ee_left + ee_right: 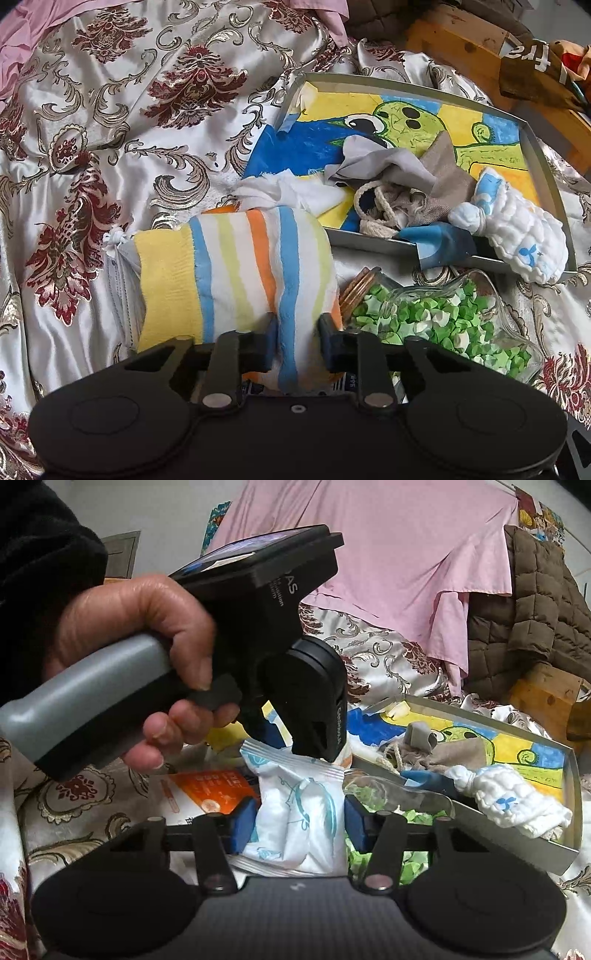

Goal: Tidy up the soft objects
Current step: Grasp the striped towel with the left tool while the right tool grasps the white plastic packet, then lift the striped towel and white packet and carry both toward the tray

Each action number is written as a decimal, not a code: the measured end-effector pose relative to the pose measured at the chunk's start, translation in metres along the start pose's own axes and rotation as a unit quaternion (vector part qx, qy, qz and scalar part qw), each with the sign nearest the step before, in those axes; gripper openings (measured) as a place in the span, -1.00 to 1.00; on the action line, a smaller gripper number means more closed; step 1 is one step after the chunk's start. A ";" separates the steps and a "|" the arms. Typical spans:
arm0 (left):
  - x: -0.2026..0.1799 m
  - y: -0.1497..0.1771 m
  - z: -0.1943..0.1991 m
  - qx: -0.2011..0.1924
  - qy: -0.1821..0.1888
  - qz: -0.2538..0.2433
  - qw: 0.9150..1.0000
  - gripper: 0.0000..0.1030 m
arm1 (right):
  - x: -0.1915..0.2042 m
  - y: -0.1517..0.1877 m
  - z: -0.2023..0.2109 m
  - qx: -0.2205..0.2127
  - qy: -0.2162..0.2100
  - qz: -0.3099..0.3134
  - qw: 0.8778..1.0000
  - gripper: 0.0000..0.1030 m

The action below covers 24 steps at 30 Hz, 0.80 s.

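My left gripper (297,343) is shut on a striped sock (236,280), yellow, blue, orange and white, held over the bedspread left of the tray. My right gripper (301,825) is shut on a white plastic packet with blue print (295,812). The grey metal tray (550,173) holds a grey cloth (373,162), a rope-handled cloth bag (391,210) and a knotted white quilted cloth (517,229) hanging over its near rim. The tray (517,843) and the white cloth (509,794) also show in the right wrist view, to the right of the packet.
A glass jar of green paper stars (439,317) lies on the floral satin bedspread (110,129) just right of the sock. A colourful drawing (424,122) lines the tray. The hand holding the left gripper (147,635) fills the right view's left. An orange packet (210,790) lies beneath it.
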State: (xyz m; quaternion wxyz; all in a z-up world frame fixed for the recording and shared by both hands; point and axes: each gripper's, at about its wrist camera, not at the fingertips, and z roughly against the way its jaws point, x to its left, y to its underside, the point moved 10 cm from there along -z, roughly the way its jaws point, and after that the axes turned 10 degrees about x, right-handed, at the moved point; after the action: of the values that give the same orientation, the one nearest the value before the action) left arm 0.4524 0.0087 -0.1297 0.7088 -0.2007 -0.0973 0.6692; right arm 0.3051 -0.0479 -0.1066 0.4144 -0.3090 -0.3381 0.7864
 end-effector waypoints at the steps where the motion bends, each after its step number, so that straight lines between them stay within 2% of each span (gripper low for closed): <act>1: 0.000 0.000 0.001 -0.002 0.000 -0.001 1.000 -0.66 | 0.000 0.000 0.000 -0.001 -0.001 -0.001 1.000 0.03; 4: 0.000 0.002 0.004 -0.013 0.003 0.000 1.000 -0.73 | -0.001 0.000 -0.001 -0.001 -0.003 -0.005 1.000 0.00; 12: 0.006 0.007 0.015 -0.029 -0.004 0.010 1.000 -0.75 | -0.001 0.001 0.001 0.002 -0.010 -0.017 1.000 -0.01; 24: 0.014 0.019 0.054 -0.062 -0.002 0.028 0.998 -0.77 | 0.003 0.000 0.008 -0.009 -0.016 -0.015 1.000 -0.26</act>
State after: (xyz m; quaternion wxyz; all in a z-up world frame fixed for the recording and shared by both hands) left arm 0.4145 0.0314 -0.0908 0.6761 -0.2454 -0.1342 0.6816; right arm 0.2977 -0.0479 -0.1019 0.4182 -0.2948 -0.3564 0.7818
